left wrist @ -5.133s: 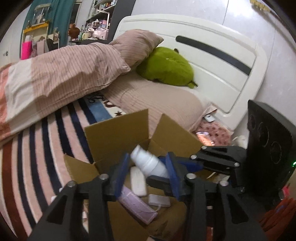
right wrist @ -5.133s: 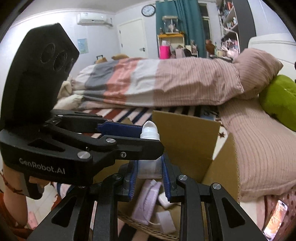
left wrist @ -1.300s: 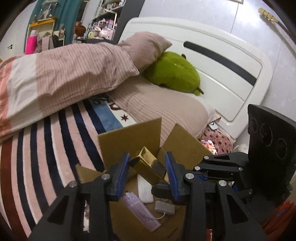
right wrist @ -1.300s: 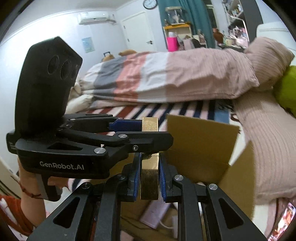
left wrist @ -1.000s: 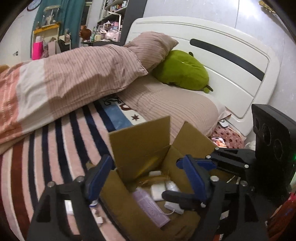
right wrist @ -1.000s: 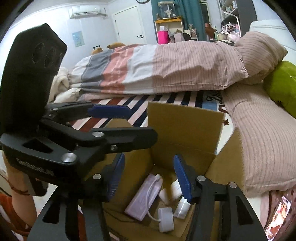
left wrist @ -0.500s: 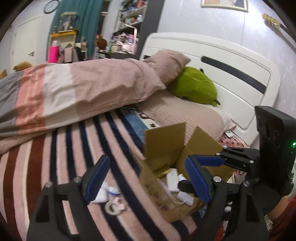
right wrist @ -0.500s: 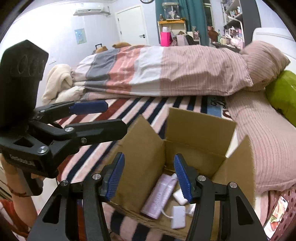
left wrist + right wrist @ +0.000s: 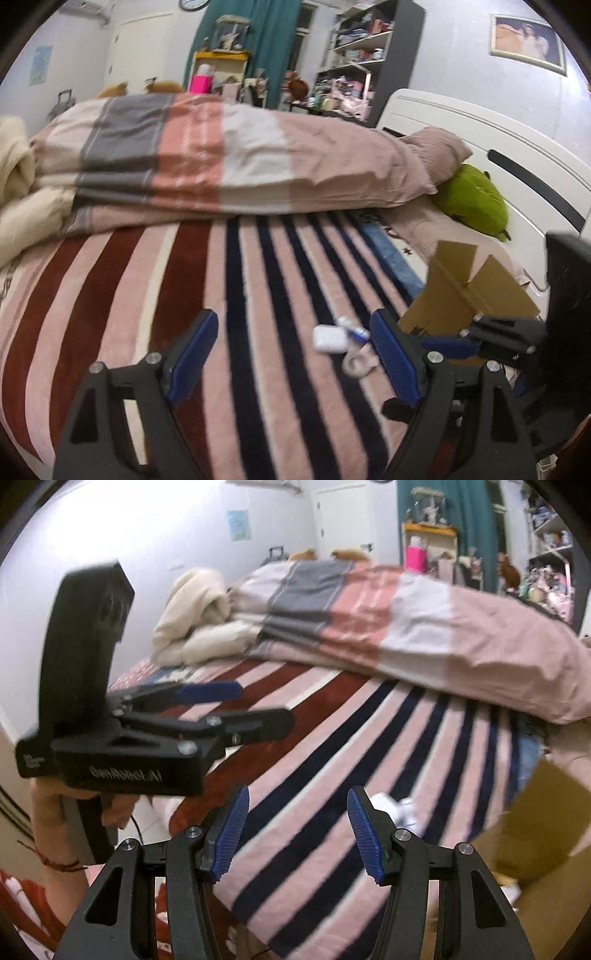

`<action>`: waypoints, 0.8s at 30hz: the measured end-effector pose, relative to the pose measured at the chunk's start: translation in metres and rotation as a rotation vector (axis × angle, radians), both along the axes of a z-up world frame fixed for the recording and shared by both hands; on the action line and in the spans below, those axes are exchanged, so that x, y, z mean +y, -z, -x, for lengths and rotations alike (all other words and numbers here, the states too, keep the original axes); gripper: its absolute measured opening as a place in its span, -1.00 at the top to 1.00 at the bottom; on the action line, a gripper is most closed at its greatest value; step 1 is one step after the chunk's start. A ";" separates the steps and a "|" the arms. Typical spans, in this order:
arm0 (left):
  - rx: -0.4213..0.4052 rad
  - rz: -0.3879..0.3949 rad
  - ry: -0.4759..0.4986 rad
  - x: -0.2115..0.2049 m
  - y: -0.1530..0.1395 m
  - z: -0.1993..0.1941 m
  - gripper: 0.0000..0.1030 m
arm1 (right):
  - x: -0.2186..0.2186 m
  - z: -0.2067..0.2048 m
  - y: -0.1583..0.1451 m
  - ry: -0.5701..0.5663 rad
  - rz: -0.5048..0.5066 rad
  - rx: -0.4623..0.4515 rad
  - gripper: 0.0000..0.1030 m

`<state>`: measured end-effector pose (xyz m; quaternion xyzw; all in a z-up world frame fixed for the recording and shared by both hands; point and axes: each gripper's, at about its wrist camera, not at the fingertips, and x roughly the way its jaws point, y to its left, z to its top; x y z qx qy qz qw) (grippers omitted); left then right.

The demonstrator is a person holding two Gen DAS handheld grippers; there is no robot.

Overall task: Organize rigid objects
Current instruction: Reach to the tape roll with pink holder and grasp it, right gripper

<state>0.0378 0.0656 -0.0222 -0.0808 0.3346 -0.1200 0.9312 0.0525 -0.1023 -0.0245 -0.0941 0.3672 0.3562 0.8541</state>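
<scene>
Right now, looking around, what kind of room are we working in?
Most likely a lived-in bedroom: a bed with a white headboard, a rumpled striped duvet and pillow, plus cluttered shelves and a teal curtain behind.

A small white case (image 9: 330,339) with rounded corners lies flat on the striped blanket (image 9: 258,295) of the bed. Just beside it, toward the box, lies a small white thing with a blue part (image 9: 355,330); what it is I cannot tell. A little nearer lies a pale coiled cable (image 9: 357,363), loosely wound in a ring. The three lie close together. The brown cardboard box (image 9: 469,295) stands near them on the bed, its flaps open and standing upward. In the right wrist view the white things (image 9: 397,810) are blurred.
</scene>
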 end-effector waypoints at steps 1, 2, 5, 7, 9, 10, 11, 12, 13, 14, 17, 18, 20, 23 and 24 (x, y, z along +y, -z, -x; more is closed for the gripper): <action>0.010 0.002 -0.007 0.006 0.005 0.001 -0.60 | 0.006 -0.002 0.010 -0.002 0.009 0.020 0.00; 0.018 0.002 -0.013 0.010 0.011 0.002 -0.59 | 0.011 -0.003 0.021 0.004 0.022 0.035 0.00; 0.036 0.003 -0.016 0.017 0.021 0.003 -0.60 | 0.014 -0.011 0.057 0.092 0.105 0.035 0.00; 0.042 0.009 -0.013 0.019 0.025 0.004 -0.60 | 0.012 -0.018 0.080 0.178 0.179 0.012 -0.01; 0.046 0.013 -0.010 0.020 0.028 0.004 -0.59 | 0.004 -0.026 0.102 0.252 0.241 0.000 -0.01; 0.048 0.015 -0.010 0.021 0.029 0.004 -0.60 | -0.002 -0.033 0.114 0.293 0.269 0.000 -0.01; 0.048 0.016 -0.009 0.021 0.029 0.004 -0.60 | -0.006 -0.038 0.122 0.320 0.283 0.004 -0.01; 0.047 0.017 -0.008 0.021 0.029 0.003 -0.60 | -0.011 -0.044 0.130 0.351 0.295 0.013 0.00; 0.047 0.017 -0.008 0.021 0.029 0.003 -0.60 | -0.017 -0.050 0.138 0.387 0.300 0.028 0.00; 0.048 0.017 -0.009 0.021 0.029 0.003 -0.60 | -0.022 -0.054 0.141 0.403 0.296 0.036 0.00; 0.049 0.020 -0.013 0.022 0.029 0.004 -0.60 | -0.026 -0.060 0.145 0.391 0.283 0.040 0.12; 0.049 0.020 -0.015 0.022 0.029 0.004 -0.60 | -0.027 -0.061 0.146 0.374 0.273 0.036 0.31; 0.050 0.020 -0.014 0.021 0.029 0.004 -0.60 | -0.025 -0.060 0.147 0.364 0.272 0.029 0.31; 0.052 0.017 -0.006 0.019 0.028 0.004 -0.60 | -0.023 -0.057 0.144 0.345 0.257 0.010 0.31; 0.054 0.014 0.002 0.017 0.028 0.004 -0.60 | -0.022 -0.054 0.141 0.334 0.249 0.005 0.31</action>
